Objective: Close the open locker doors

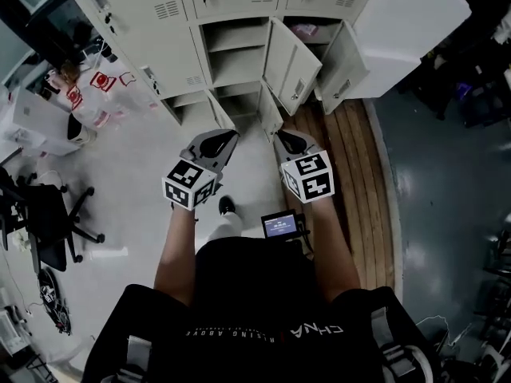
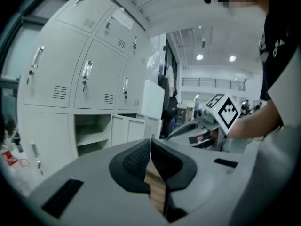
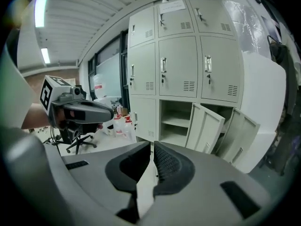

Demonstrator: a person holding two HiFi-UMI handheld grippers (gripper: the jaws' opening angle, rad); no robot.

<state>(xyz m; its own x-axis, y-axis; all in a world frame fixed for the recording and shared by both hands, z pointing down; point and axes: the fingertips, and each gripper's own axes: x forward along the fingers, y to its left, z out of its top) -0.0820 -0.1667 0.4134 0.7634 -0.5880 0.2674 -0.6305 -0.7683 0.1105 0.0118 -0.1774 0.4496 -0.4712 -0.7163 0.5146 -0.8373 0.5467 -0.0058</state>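
Lower lockers [image 1: 190,108] sit partly hidden, perhaps ajar, behind left gripper [image 1: 224,138] and right gripper [image 1: 285,138] — both pressed together, empty — open locker doors [image 1: 292,69] well beyond.

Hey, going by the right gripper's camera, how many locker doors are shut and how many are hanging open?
Shut locker doors: 7
Open locker doors: 2
Total in that view: 9

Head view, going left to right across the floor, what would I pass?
Black office chair → left claw → right claw → dark grey floor.
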